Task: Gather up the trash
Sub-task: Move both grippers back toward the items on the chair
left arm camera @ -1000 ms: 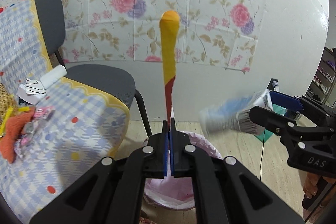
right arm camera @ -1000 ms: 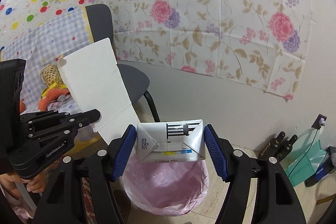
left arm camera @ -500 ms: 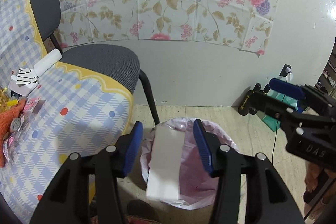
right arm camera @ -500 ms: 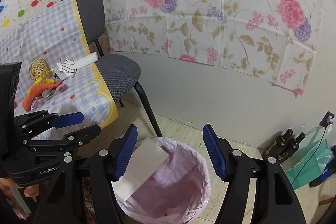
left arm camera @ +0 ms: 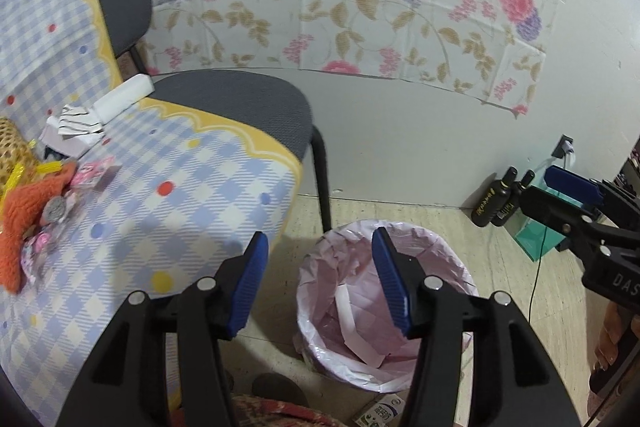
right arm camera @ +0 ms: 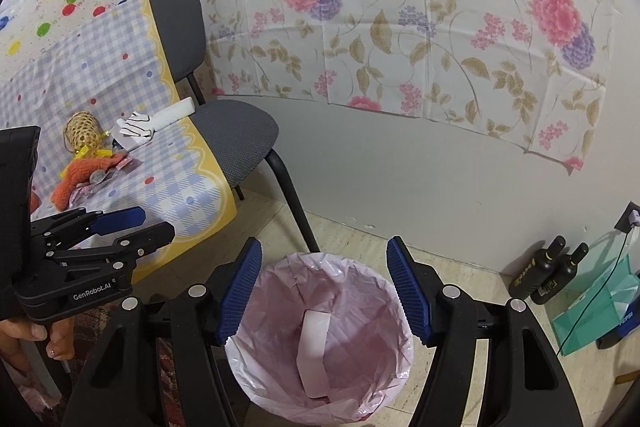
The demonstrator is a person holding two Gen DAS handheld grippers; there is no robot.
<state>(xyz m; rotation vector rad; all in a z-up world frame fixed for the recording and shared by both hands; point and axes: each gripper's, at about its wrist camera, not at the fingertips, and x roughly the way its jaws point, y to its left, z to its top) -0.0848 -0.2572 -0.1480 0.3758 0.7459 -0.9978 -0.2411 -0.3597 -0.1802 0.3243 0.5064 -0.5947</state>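
A trash bin with a pink liner (left arm camera: 384,311) (right arm camera: 320,339) stands on the floor beside the table. A white card (right arm camera: 314,355) (left arm camera: 356,335) lies inside it. My left gripper (left arm camera: 318,283) is open and empty, above the bin's left rim; it also shows in the right wrist view (right arm camera: 132,223). My right gripper (right arm camera: 324,287) is open and empty, directly above the bin; it also shows in the left wrist view (left arm camera: 560,195). A milk carton (left arm camera: 380,413) lies on the floor in front of the bin. More trash, wrappers (left arm camera: 92,171) and a white box (left arm camera: 76,129), lies on the table.
The table has a blue checked cloth (left arm camera: 168,227) with an orange knit item (left arm camera: 28,199) and a woven ball (right arm camera: 82,131). A grey chair (left arm camera: 248,107) stands behind the bin. Two dark bottles (right arm camera: 548,275) and a green bag (right arm camera: 592,315) stand by the wall at right.
Both grippers opened and dropped their loads: the card from the left gripper fell into the bin, the carton left the right gripper. Both grippers now tilt down over the bin.
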